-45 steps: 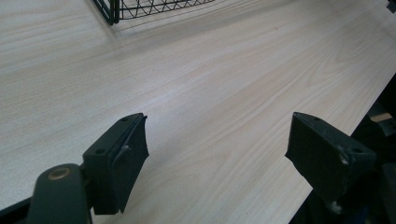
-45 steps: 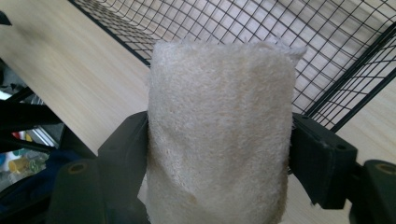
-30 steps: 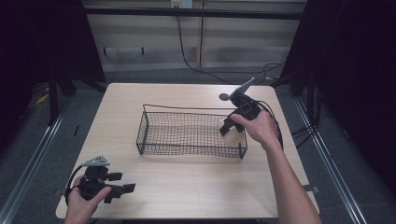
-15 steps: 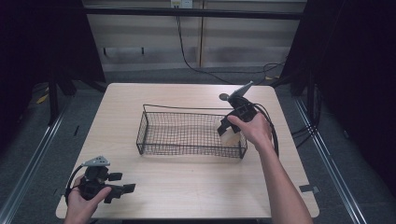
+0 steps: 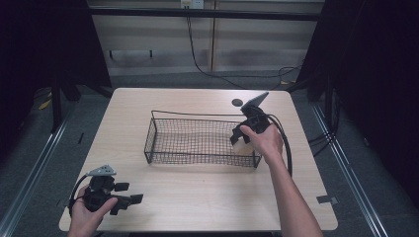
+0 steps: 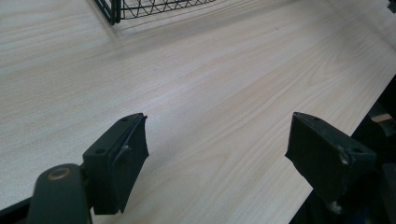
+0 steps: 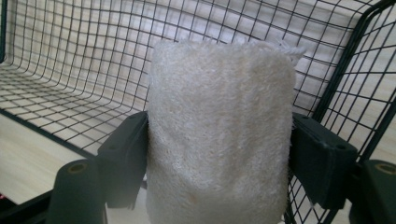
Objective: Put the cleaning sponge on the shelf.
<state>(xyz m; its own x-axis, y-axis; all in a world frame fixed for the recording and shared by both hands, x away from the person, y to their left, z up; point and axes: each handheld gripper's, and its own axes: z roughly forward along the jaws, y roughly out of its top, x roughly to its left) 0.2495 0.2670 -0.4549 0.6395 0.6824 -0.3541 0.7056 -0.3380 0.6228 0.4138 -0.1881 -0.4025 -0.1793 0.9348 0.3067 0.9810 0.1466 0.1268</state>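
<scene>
Right tool (image 7: 219,154) clamps cream fluffy terry cloth roll (image 7: 219,130), upright, inside black wire basket (image 7: 70,60).

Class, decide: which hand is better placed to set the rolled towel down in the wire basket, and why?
Right. Its tool already clamps the rolled towel at the wire basket's right end. The left tool rests open at the table's near left corner.

Lab or test bay: lone wooden table (image 5: 197,197) on grey carpet floor (image 5: 29,148), black curtains (image 5: 385,74) either side, loose cables (image 5: 207,69) along a panelled wall (image 5: 163,34).
</scene>
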